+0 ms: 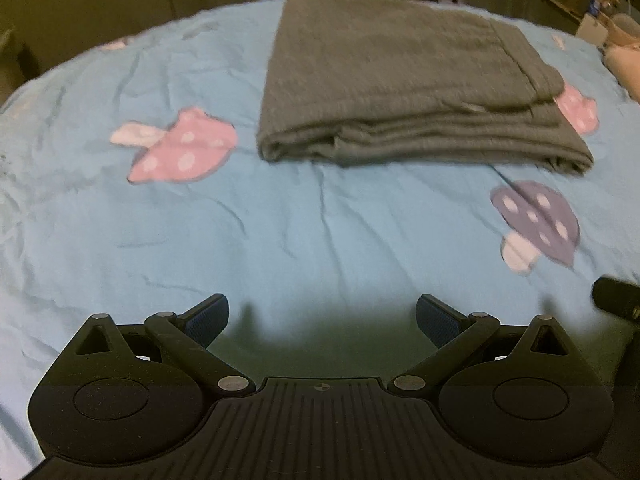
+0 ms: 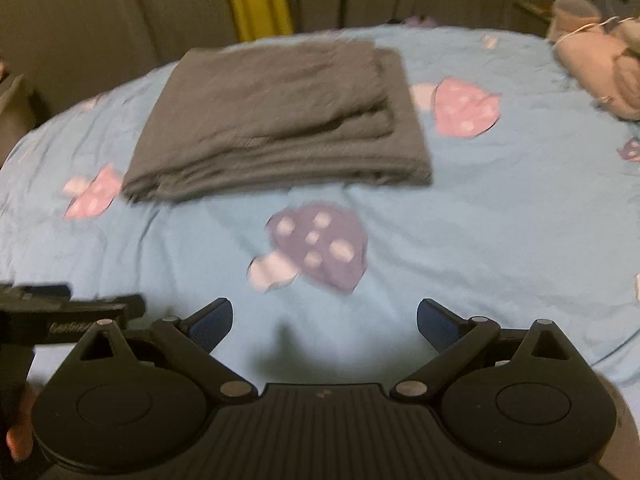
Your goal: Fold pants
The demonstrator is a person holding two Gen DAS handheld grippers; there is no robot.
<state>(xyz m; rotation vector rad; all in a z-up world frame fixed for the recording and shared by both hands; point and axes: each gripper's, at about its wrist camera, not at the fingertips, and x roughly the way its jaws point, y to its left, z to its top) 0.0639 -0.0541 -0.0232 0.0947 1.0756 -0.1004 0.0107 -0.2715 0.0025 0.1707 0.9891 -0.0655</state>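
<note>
Two grippers, left [image 1: 322, 316] and right [image 2: 324, 318]: we are holding both jaws spread wide, empty, well short of the folded pants [image 1: 400, 80] on the bed [image 1: 320, 232].

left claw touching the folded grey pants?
Apart. The left wrist view shows the open left claw with bare light blue mushroom-print bedsheet between its fingertips and the folded grey pants.

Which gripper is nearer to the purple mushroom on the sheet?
Right. The purple mushroom lies straight ahead of the right gripper; it sits off to the right of the left gripper.
</note>
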